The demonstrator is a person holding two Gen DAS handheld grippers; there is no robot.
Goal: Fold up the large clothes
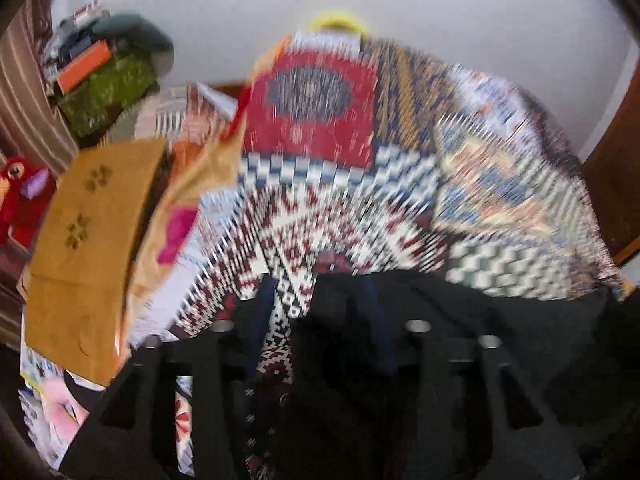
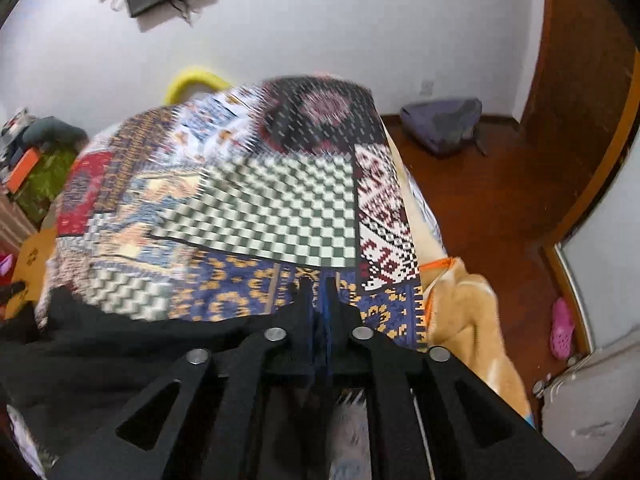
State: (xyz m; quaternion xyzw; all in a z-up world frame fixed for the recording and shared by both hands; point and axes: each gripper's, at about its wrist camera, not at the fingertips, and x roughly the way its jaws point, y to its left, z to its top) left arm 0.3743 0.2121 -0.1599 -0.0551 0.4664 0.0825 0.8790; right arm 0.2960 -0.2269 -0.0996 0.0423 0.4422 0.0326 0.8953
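Note:
A large patchwork garment (image 1: 344,168) with red, blue, checked and woven-pattern panels and a black lining billows in the air in front of both cameras, motion-blurred. It also fills the right wrist view (image 2: 248,208). My left gripper (image 1: 320,292) is shut on its lower edge, with cloth bunched between the jaws. My right gripper (image 2: 318,284) is shut on another part of the lower edge, the jaws pressed together on blue-patterned cloth.
A tan cushion (image 1: 92,240) and a red plush toy (image 1: 20,196) lie at left. A green box with clutter (image 1: 108,92) stands behind. A grey bag (image 2: 444,124) and a pink shoe (image 2: 562,328) lie on the wood floor. A tan blanket (image 2: 472,320) hangs at right.

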